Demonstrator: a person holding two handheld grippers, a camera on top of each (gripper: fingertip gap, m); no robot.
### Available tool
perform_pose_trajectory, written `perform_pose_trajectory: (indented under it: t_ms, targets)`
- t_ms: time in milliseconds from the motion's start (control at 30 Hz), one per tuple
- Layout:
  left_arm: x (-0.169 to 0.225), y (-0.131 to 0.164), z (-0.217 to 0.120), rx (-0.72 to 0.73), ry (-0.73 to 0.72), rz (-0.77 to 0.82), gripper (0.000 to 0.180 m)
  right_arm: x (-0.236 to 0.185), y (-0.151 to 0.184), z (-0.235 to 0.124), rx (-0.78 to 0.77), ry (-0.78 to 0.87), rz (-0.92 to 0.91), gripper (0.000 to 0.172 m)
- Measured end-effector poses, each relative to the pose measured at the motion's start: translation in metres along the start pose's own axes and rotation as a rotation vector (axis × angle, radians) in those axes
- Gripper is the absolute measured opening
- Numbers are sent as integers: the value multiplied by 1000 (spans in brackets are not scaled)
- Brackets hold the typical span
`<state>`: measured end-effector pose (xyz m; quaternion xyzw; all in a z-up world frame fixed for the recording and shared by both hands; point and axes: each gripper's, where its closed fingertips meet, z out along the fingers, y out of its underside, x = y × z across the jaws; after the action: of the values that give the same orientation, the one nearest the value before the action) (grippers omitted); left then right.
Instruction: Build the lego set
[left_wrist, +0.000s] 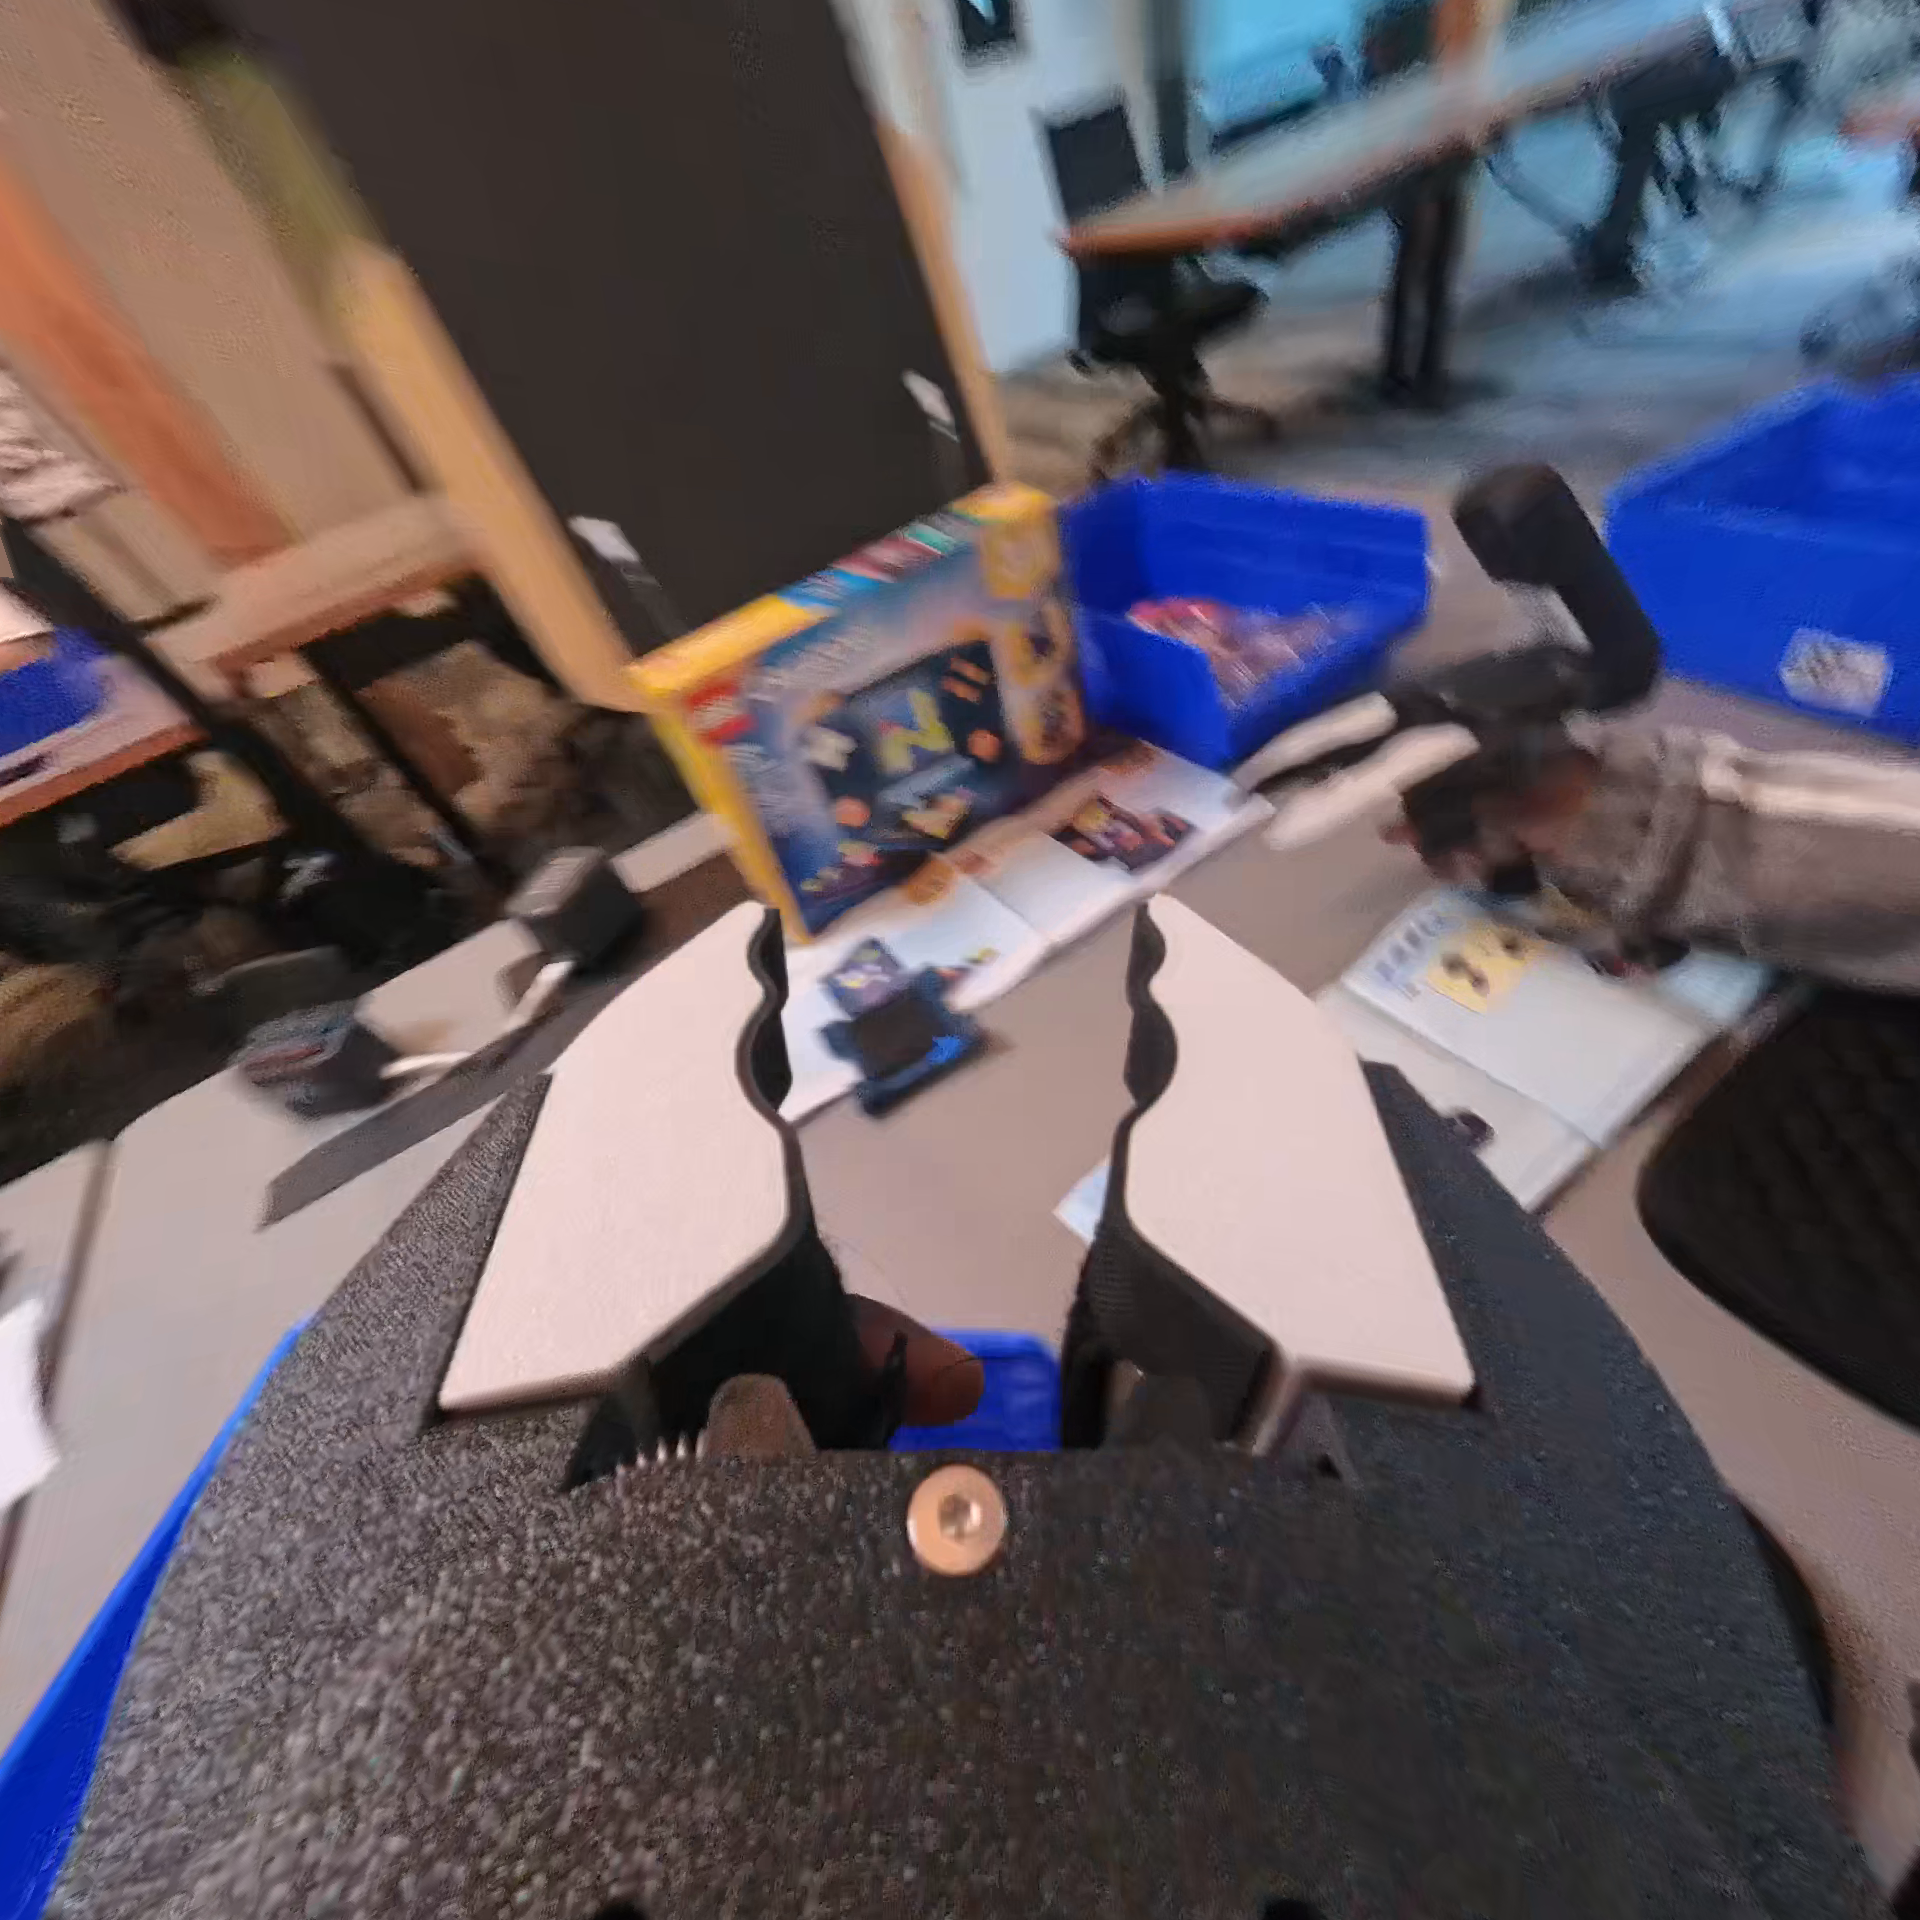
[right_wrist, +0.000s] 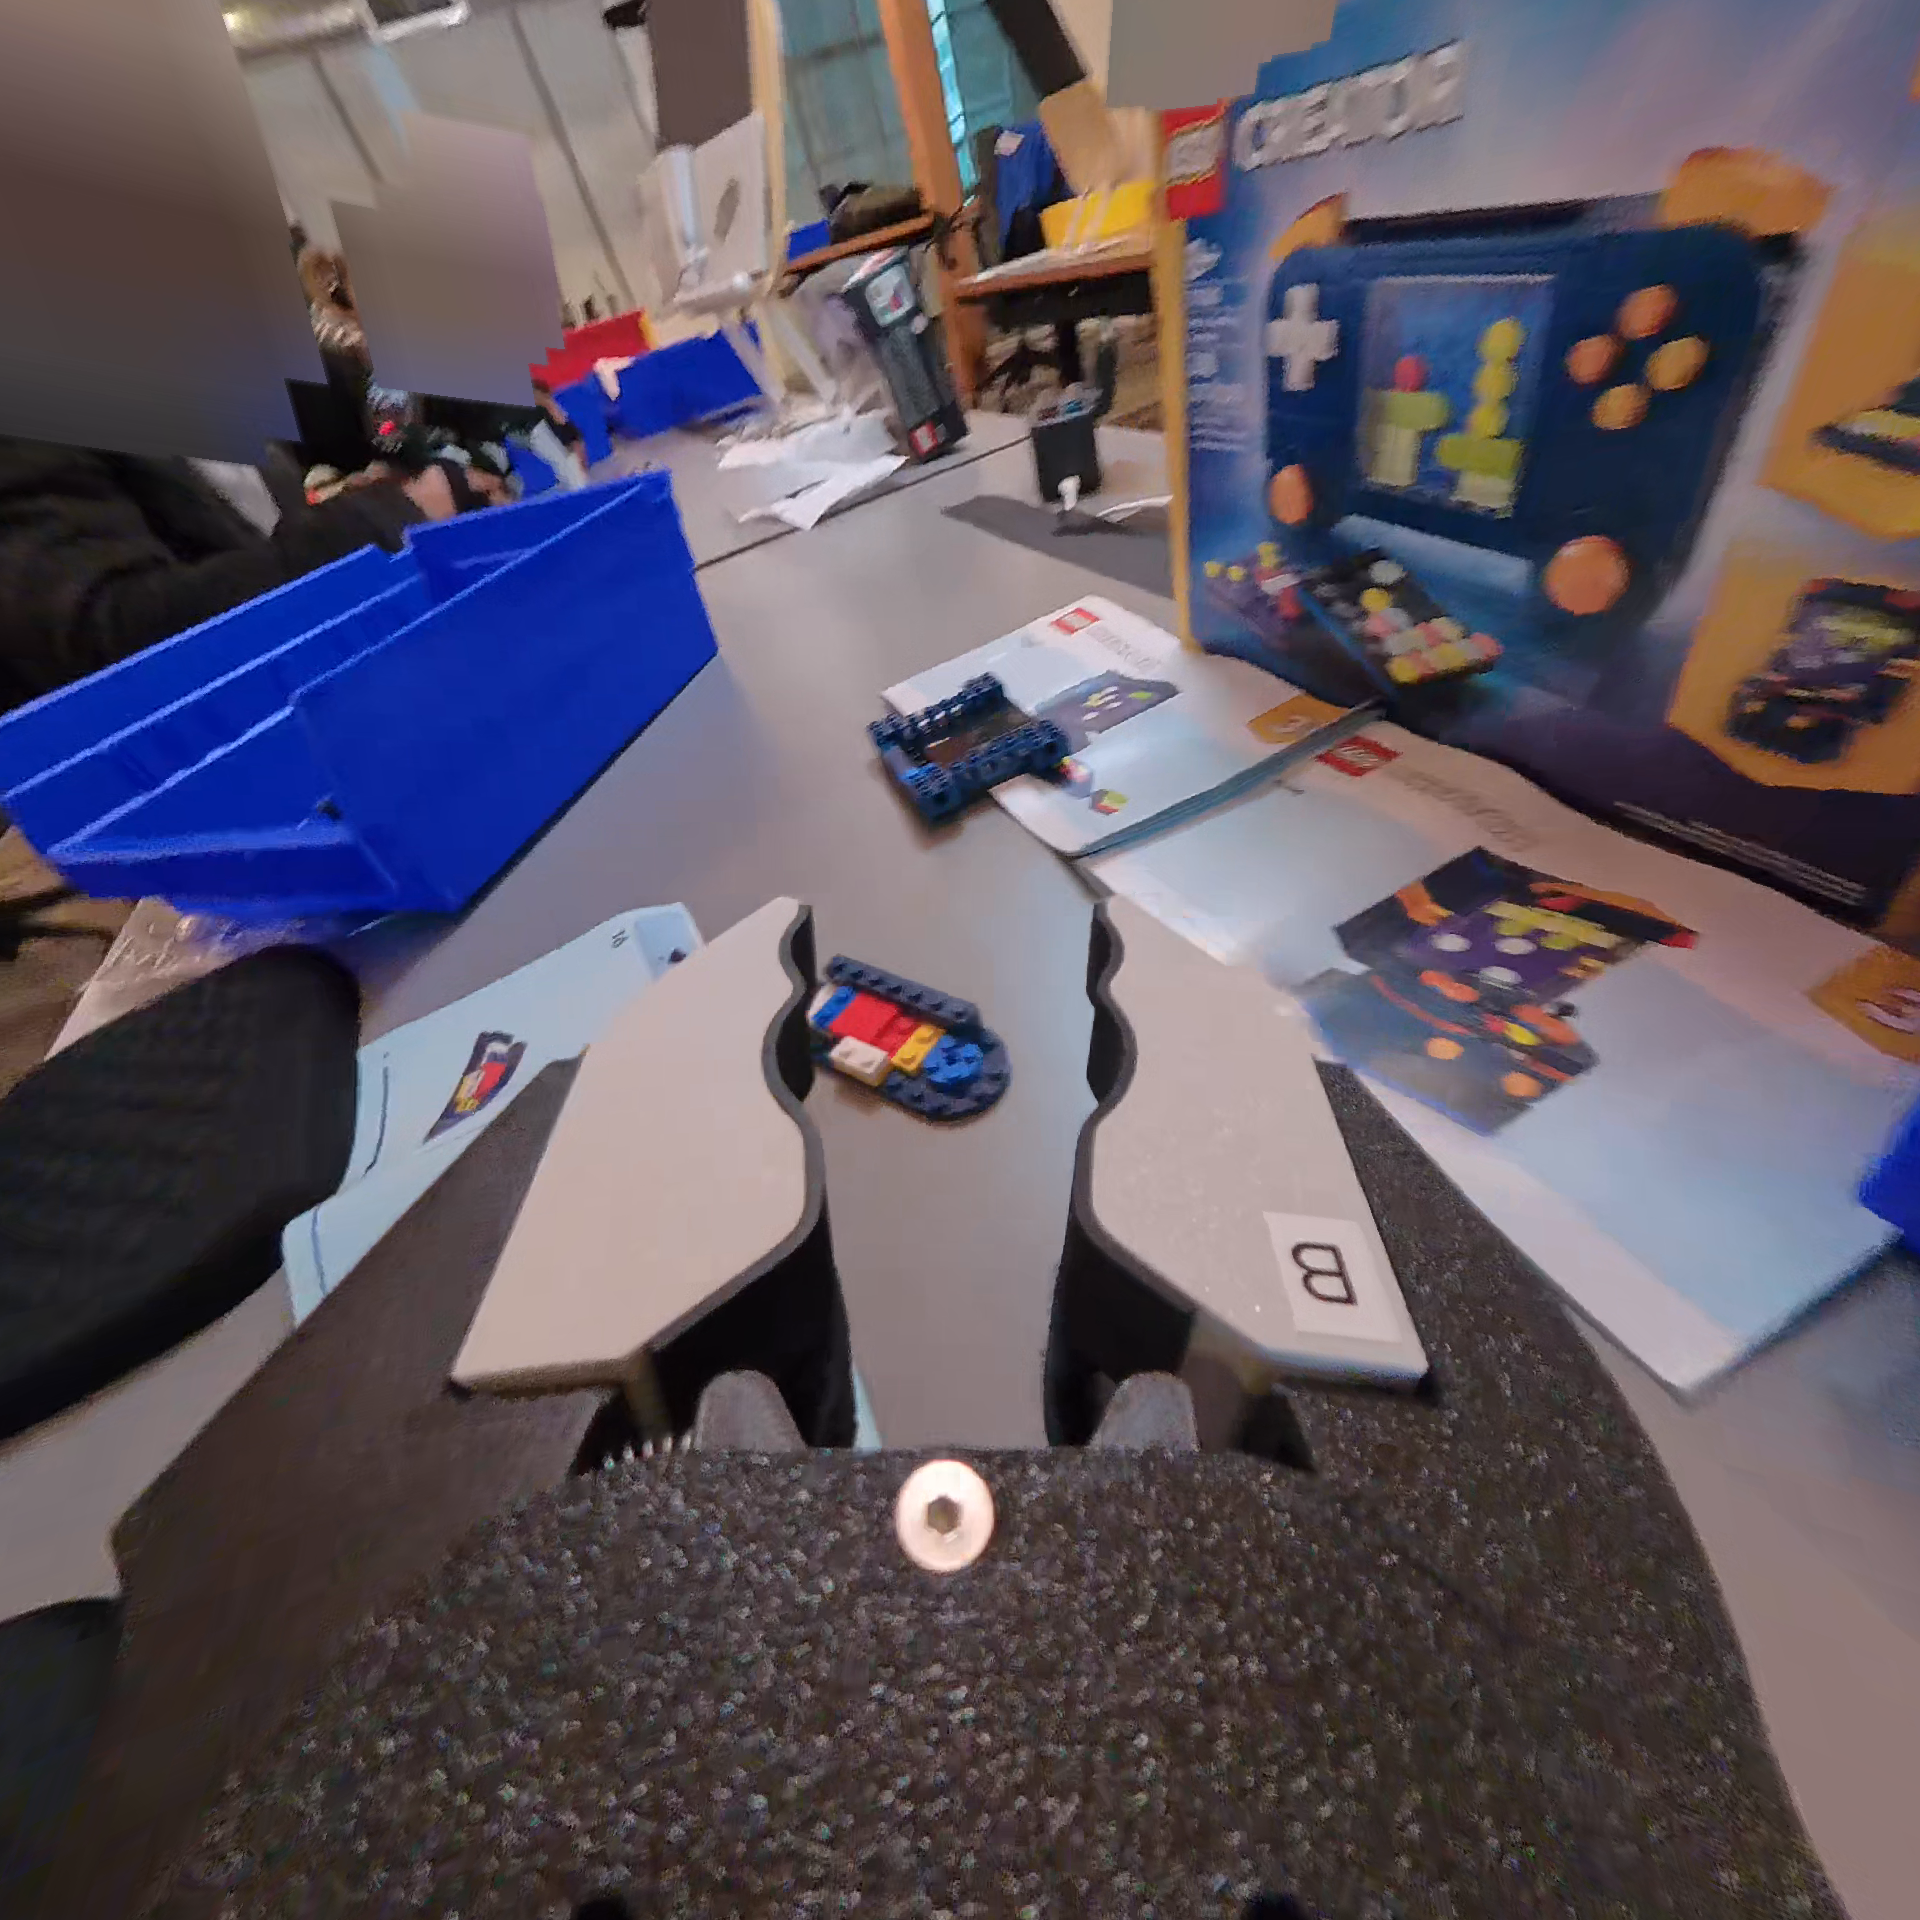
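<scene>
My right gripper (right_wrist: 948, 920) is open and low over the grey table (right_wrist: 831, 644). A small dark-blue plate with red, white, yellow and blue bricks (right_wrist: 914, 1039) lies on the table between its fingers. It sits close to the left pad, and neither pad presses it. A dark-blue brick frame (right_wrist: 966, 743) rests on an open booklet (right_wrist: 1101, 727) farther ahead. My left gripper (left_wrist: 956, 914) is open and empty above the table; its view is blurred. The frame (left_wrist: 904, 1029) lies ahead of it. The right gripper (left_wrist: 1320, 774), held by a hand, also shows there at the right.
A toy box (right_wrist: 1507, 416) stands upright at the right, with a second booklet (right_wrist: 1507, 1039) in front of it. A blue bin (right_wrist: 416, 707) sits at the left. The left wrist view shows the box (left_wrist: 883, 727), two blue bins (left_wrist: 1247, 603) (left_wrist: 1766, 561) and a black mesh chair back (left_wrist: 1787, 1195). One gripper's finger ends stand about 30 cm off the other's.
</scene>
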<state>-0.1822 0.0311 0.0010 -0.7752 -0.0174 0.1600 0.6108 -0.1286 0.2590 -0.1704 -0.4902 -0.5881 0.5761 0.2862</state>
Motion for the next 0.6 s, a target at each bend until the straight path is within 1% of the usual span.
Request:
perform_pose_trajectory:
  t_ms: [67, 133, 200, 267, 333, 400, 467, 533, 600]
  targets:
    - [-49, -9, -50, 133, -178, -88, 59, -18, 3, 12, -43, -58, -37, 54]
    - [-83, -5, -93, 216, -316, -125, 57, -46, 3, 26, -89, -147, -70, 56]
    - [-108, 10, -123, 240, -425, -159, 57, -87, -5, 45, -147, -270, -106, 55]
    - [-126, 35, -141, 236, -505, -209, 61, -137, -20, 66, -216, -416, -177, 51]
    - [-135, 59, -151, 242, -534, -271, 66, -185, -34, 90, -298, -544, -294, 43]
    - [-138, 77, -157, 276, -529, -322, 66, -232, -44, 117, -373, -670, -429, 36]
    - [-136, 87, -159, 273, -487, -310, 66, -277, -44, 142, -448, -803, -565, 31]
    - [-144, 87, -172, 262, -520, -298, 70, -310, -30, 166, -544, -923, -710, 26]
    - [-146, 84, -187, 332, -548, -289, 65, -323, -2, 189, -691, -1019, -881, 21]
